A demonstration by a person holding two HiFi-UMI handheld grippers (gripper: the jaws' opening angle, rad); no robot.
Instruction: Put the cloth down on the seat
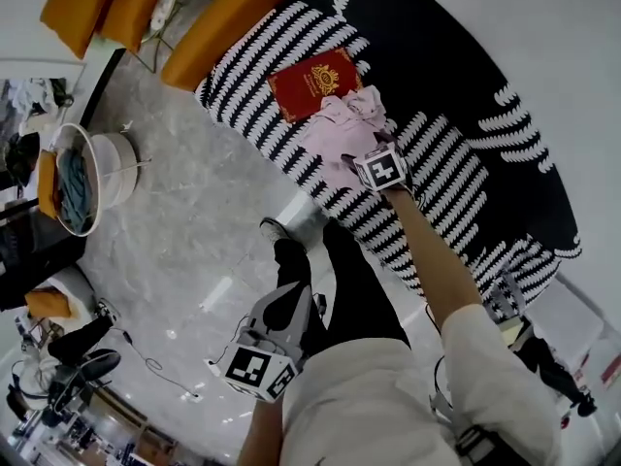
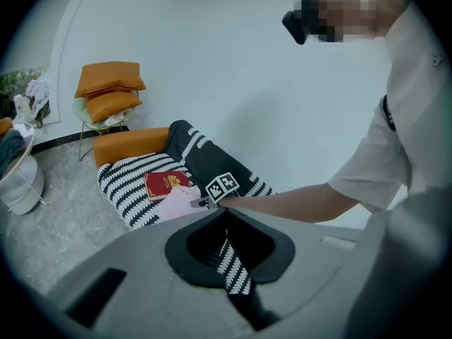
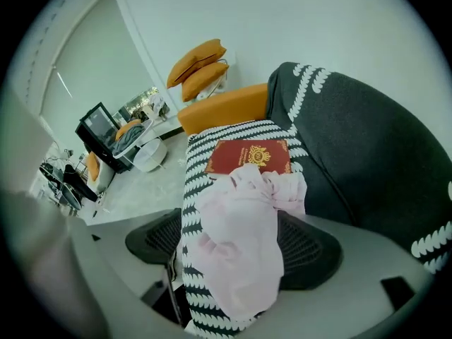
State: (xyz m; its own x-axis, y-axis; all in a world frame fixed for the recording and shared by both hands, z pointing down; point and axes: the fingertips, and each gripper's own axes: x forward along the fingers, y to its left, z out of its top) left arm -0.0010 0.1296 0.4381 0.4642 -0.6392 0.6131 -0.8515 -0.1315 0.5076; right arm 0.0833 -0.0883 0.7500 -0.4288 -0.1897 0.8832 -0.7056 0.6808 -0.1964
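The pink cloth (image 1: 340, 129) lies in a soft heap on the stripy seat (image 1: 254, 95). Its far edge touches a red book (image 1: 315, 83) that is also on the seat. The right gripper (image 1: 367, 161) is down at the cloth. Its two jaws are wide apart, one on each side of the heap, and they do not squeeze it. The near end of the cloth hangs a little over the front of the seat. The left gripper (image 2: 226, 242) is held low by the person's legs, well away from the seat. Its jaws are pressed together and there is nothing in them. I think the job is almost done, because the cloth looks like it is already resting on the seat and has been let go. The next move would be to pull the right gripper back, with the jaws kept wide. It should go slowly, so no fold of cloth gets caught on a jaw and dragged off the seat.
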